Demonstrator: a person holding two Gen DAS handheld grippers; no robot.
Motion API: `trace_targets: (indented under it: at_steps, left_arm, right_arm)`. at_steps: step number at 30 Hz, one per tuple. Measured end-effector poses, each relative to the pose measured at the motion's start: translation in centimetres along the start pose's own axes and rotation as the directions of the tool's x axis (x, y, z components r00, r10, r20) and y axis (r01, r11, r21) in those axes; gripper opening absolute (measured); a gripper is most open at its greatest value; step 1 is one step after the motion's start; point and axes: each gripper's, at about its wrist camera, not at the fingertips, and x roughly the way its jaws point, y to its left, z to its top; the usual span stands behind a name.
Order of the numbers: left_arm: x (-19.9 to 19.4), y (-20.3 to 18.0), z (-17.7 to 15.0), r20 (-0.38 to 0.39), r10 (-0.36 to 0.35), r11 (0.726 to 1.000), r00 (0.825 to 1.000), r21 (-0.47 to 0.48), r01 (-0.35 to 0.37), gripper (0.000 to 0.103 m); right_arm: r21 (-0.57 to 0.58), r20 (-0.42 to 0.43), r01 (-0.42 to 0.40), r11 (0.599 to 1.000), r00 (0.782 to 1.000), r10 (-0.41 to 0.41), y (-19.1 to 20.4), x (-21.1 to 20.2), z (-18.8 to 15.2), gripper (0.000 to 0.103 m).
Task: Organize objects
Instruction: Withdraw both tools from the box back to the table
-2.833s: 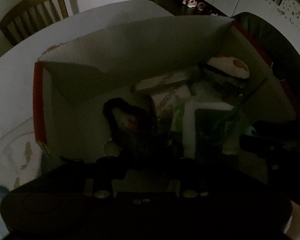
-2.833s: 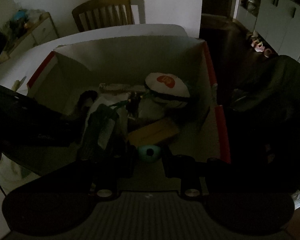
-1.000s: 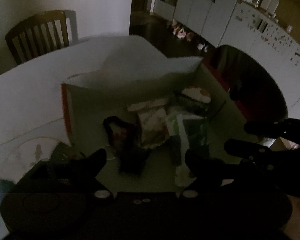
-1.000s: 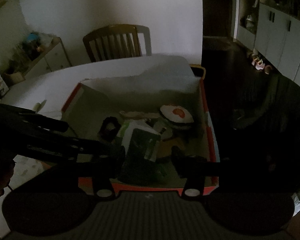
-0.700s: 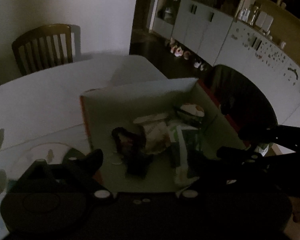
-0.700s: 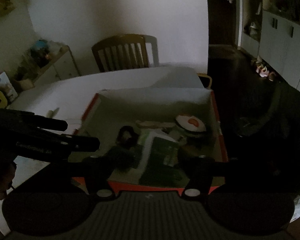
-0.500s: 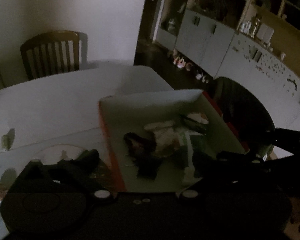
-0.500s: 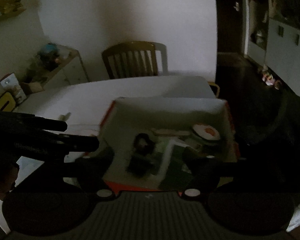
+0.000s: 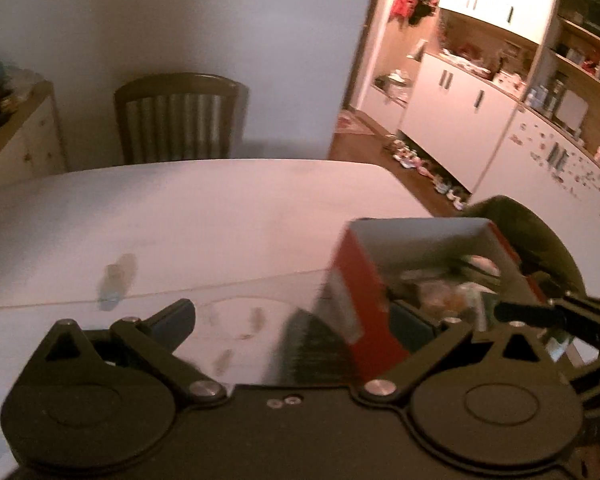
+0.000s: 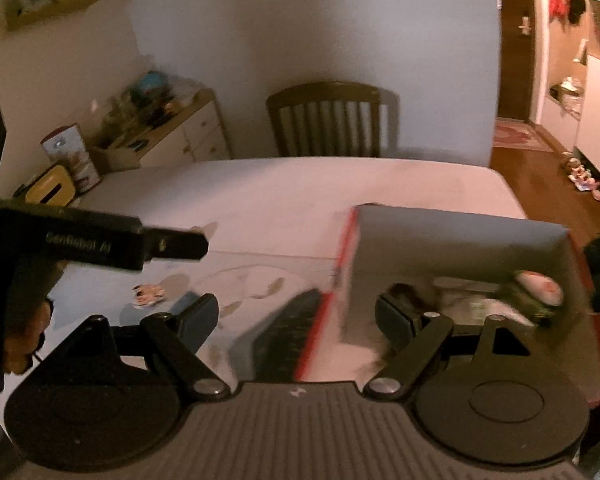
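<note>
This is a home, in a dining room open to a kitchen. A wooden slat-back chair (image 10: 327, 119) stands at the far side of a white counter (image 10: 300, 196), with a cluttered low sideboard (image 10: 172, 136) against the wall. White cabinets (image 9: 456, 112) line the passage, small shoes (image 9: 416, 164) sit on the wood floor, and a white fridge (image 9: 556, 172) is dotted with magnets.

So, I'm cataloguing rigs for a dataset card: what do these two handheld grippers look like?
Both are matte black with round pivot discs, angled linkage arms and silver screws. The left gripper has blocky dark pads; the right gripper has a ribbed grey top plate. The left one's body carries pale lettering, too blurred to read.
</note>
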Motion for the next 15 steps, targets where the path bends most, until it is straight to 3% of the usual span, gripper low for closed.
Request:
trace_targets:
  at_steps: [8,15]
  left_arm:
    - [0.4,8.3,1.1,0.014,0.068,0.998,0.998,-0.012,-0.067,0.103]
    - [3.4,14.7,2.2,-0.023,0.096,0.993,0.995,-0.062,-0.097,0.102]
  right_arm:
    - [-0.043,-0.038,-0.042,0.998,0.998,0.040,7.0,4.9,0.8,0.086]
    - [-0.080,-0.074,-0.066,0.995,0.995,0.060,11.6,9.5,1.1,0.086]
